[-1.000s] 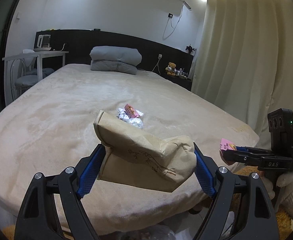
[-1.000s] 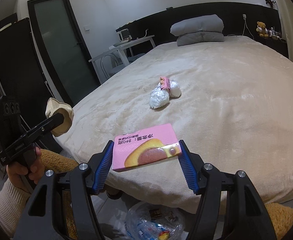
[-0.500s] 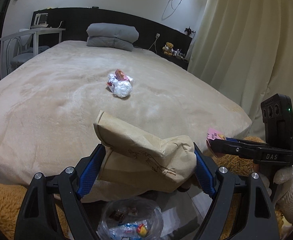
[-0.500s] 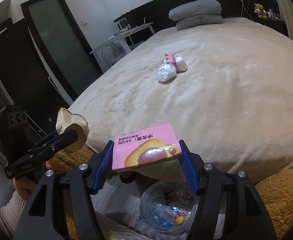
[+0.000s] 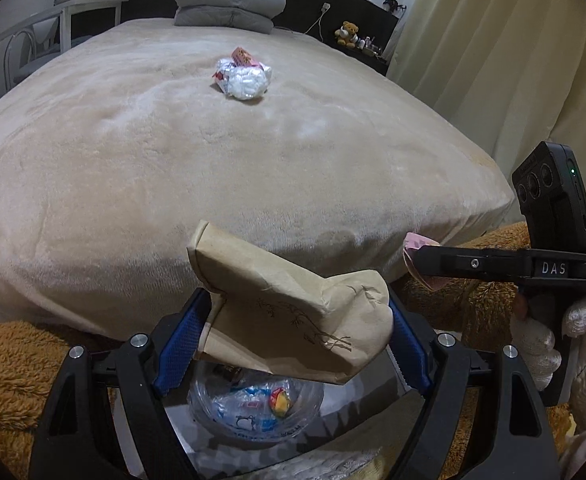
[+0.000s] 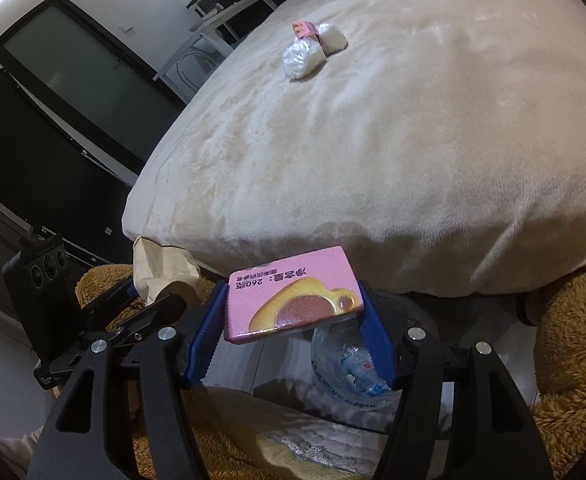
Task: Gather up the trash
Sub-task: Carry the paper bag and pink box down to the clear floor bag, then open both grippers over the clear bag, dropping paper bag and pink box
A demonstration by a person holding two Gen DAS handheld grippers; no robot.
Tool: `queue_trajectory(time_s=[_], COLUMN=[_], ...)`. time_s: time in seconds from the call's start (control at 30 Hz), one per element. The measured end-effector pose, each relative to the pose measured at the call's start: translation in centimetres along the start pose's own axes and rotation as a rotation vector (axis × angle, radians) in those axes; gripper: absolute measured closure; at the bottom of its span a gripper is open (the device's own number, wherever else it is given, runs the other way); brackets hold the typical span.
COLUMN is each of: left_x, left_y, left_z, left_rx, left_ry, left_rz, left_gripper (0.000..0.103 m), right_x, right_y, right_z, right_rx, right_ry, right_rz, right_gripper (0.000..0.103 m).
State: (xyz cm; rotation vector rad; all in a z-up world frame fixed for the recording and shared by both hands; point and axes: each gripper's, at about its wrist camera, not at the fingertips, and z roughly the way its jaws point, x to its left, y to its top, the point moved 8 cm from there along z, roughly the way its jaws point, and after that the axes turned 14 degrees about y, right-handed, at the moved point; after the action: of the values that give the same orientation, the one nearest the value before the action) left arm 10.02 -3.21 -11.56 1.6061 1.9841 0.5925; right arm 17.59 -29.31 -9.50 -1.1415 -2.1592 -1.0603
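Left wrist: left tongs (image 5: 295,334) pinch one paper bag (image 5: 293,320); right tongs (image 6: 289,330) pinch one pink box (image 6: 293,300); bed (image 5: 133,160) holds perhaps three scraps (image 5: 243,76).

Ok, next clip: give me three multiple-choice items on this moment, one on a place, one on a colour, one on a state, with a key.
1. Where is the clear trash bag?
A. on the bed
B. on the floor below both grippers
C. on the desk

2. What colour is the box in the right gripper?
A. pink
B. green
C. blue

3. What is the left gripper doing?
A. standing open and empty
B. shut on a bottle
C. shut on the paper bag

Key: 1 B, the bag shows under the fingers in both wrist views; 2 A, pink face with a cake picture; 3 C, both blue pads press the crumpled paper bag.
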Motion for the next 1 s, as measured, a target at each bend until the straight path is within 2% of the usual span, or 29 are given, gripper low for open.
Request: queue_trajectory(time_s=[0.27, 0.6, 0.87, 1.0], left_x=[-0.7, -0.1, -0.4, -0.2], left_y=[-2.4, -5.3, -6.9, -7.6], left_z=[3.8, 7.6, 9.8, 10.2], left_rx=[0.176, 0.383, 0.508, 0.543], left_ry=[-0.01, -0.024, -0.026, -0.026], left_rz=[0.023, -0.001, -0.015, -0.023], left_gripper=[0.021, 0.021, 0.021, 0.021], right_x=[-3.3, -6.3, -7.9, -8.6], right_y=[-1.3, -3.0, -4.4, -4.7], right_z=[2.9, 5.4, 6.6, 6.9], right_rx=[0.119, 0.239, 0.311, 0.332], right_ry=[-0.027, -0.068, -0.096, -0.107], right_rz=[0.142, 0.273, 0.353, 0.393], right_gripper=[0.04, 0.04, 0.04, 0.04])
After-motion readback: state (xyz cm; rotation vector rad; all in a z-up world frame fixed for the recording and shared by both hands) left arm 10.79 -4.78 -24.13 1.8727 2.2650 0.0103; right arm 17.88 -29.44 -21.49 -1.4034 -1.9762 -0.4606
